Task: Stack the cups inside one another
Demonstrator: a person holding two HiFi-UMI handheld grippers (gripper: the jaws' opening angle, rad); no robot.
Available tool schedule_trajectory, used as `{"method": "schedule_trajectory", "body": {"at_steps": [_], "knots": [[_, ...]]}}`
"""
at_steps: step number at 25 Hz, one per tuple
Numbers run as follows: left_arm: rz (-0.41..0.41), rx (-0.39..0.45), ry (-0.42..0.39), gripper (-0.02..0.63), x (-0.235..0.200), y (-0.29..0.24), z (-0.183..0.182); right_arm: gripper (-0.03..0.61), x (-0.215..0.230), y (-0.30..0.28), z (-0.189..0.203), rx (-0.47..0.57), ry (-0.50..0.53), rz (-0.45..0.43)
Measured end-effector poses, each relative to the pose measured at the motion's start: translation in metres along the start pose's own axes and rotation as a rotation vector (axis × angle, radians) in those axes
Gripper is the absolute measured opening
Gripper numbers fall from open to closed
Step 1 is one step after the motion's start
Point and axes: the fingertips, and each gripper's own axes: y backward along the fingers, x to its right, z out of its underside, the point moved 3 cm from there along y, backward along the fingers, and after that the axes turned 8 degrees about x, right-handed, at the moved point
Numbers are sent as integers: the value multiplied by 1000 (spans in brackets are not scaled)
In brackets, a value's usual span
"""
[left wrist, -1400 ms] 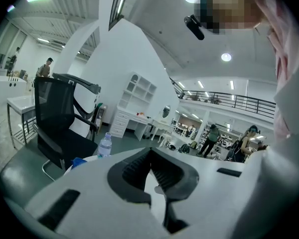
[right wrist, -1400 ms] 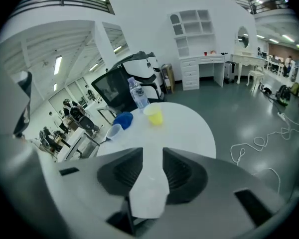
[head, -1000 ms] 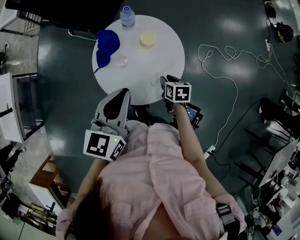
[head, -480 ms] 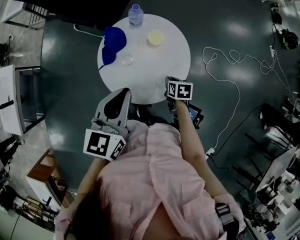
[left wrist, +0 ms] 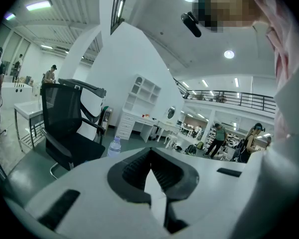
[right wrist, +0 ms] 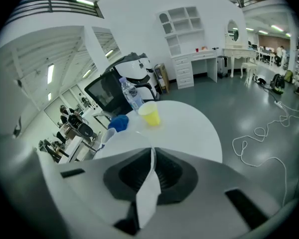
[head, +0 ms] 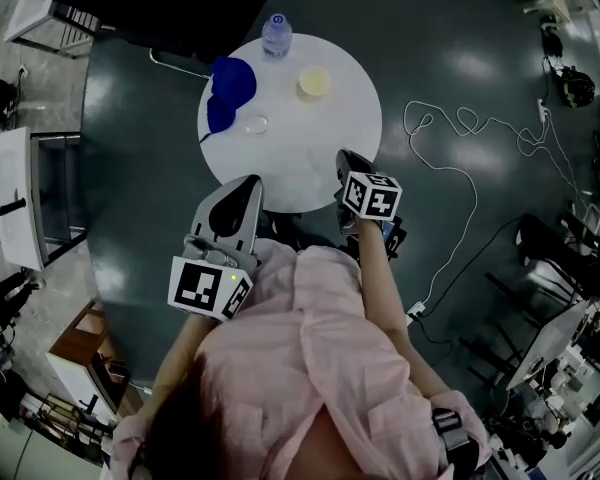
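My right gripper (head: 342,160) hangs over the near right edge of the round white table (head: 310,158). In the right gripper view its jaws (right wrist: 152,151) have just been closing and are shut on the thin wall of a clear cup (right wrist: 147,190), whose rim curves off to the left. A yellow cup (head: 314,81) (right wrist: 150,114) stands upright at the table's far side. Another clear cup (head: 257,124) (right wrist: 107,134) sits beside the blue cloth (head: 228,93). My left gripper (head: 242,186) stays at the table's near left edge, its jaws shut (left wrist: 150,169) with nothing between them.
A water bottle (head: 278,33) stands at the table's far edge, in front of a black office chair (head: 170,8). A white cable (head: 450,158) snakes over the dark floor to the right. Desks and shelving stand at the left (head: 25,208).
The right gripper has risen off the table and shifted slightly right; the clear cup that stood by it is gone from the tabletop. The left gripper has kept still.
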Motion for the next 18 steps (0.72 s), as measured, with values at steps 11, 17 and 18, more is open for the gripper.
{"method": "schedule_trajectory", "body": {"at_steps": [11, 17, 18], "knots": [[9, 51, -26, 18, -3, -4, -9, 38, -31, 38, -53, 231, 45, -36], [18, 71, -43, 18, -4, -6, -13, 38, -44, 65, -75, 357, 36, -58], [19, 76, -44, 18, -5, -6, -13, 38, -47, 70, -80, 384, 36, -65]]}}
